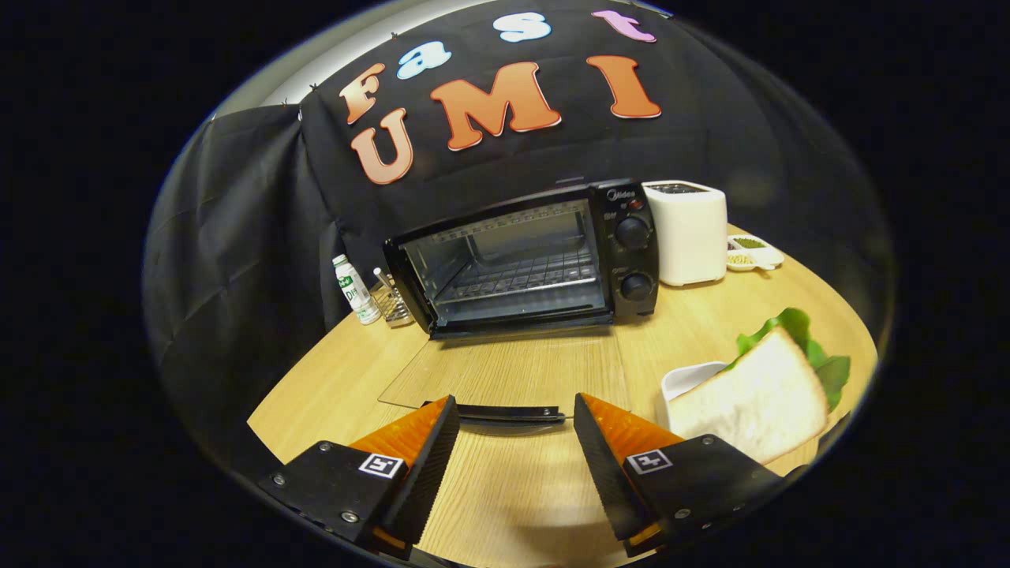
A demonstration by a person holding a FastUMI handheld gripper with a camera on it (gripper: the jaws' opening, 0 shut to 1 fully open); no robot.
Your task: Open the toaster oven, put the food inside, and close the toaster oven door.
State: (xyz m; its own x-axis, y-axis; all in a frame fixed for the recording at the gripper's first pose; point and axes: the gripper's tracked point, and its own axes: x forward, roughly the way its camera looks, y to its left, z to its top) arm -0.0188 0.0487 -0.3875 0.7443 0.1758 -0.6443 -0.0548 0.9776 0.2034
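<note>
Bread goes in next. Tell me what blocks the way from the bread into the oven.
Nothing visible does. The oven door lies flat open, its rack bare. The bread sits beside the open gripper, to its right.

Camera on tongs (514, 410), low over table (331, 386), facing open toaster oven (525, 256)

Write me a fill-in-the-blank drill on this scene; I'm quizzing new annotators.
1. The toaster oven door is ____.
2. The claw fingers stand ____, holding nothing.
3. The bread slice rests on a white ____, with lettuce behind.
4. Right beside the oven's knobs stands a white ____.

Missing words: open; open; bowl; toaster.
</note>
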